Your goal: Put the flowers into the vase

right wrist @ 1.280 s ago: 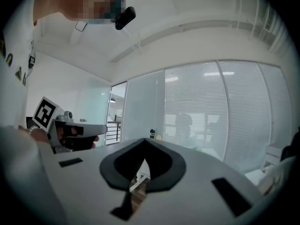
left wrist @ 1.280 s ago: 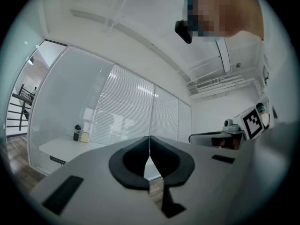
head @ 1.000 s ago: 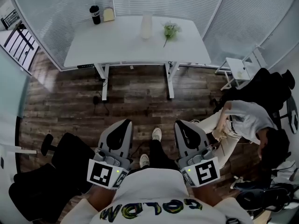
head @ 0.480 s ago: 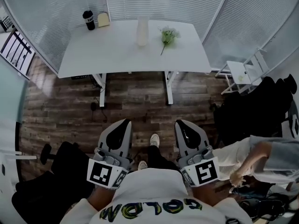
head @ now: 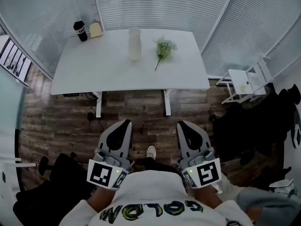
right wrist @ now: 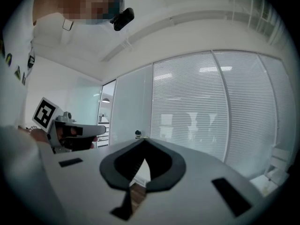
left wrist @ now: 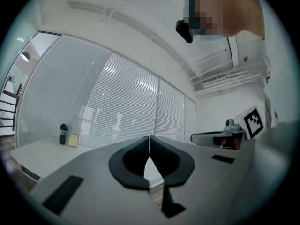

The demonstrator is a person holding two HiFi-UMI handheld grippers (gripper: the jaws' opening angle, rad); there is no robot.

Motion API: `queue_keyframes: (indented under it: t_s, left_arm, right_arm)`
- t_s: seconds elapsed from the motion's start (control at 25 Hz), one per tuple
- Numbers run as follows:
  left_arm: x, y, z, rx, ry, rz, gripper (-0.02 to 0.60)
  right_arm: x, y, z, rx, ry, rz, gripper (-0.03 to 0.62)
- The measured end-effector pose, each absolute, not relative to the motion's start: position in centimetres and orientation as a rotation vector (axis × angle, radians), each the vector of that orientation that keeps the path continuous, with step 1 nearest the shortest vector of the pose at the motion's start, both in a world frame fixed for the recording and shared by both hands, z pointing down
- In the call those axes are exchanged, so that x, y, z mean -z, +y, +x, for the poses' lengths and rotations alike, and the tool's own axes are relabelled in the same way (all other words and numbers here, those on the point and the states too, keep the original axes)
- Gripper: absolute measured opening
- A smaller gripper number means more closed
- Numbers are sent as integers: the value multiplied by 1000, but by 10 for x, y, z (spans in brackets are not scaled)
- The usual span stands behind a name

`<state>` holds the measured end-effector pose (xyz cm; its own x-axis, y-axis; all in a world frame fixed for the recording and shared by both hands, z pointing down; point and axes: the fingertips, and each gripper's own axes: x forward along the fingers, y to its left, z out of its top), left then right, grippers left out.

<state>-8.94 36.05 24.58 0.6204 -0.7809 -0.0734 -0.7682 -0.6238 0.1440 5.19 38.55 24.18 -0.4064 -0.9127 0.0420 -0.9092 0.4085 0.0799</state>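
- State: the left claw and right claw are both closed, with nothing between the jaws, and both are well short of the vase.
- Location: the flowers lie flat on the bench, just right of the vase.
- Risk: a closed claw reaching the stems would probably push the flowers away from the vase. Open it before contact.
- Risk: the vase looks tall and narrow. A claw brushing it during insertion could tip it.
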Motion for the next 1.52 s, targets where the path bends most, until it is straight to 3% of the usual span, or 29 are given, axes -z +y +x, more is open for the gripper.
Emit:
queue_keyframes:
  t_s: [0.6, 1.08, 1.52]
  left_arm:
    - [-260, 249, -21, 158, -1333, 2725, 15]
    - [-273, 175, -27, 171, -1337, 2705, 15]
    - [-275, 47, -59, 182, -1318, 2699, 15]
  right_arm:
    - [-255, 277, 124, 39, -2577, 1658, 9]
    - [-269, 208, 120, 13, -2558, 1649, 9]
    - [-270, 79, 85, 4, -2538, 1643, 9]
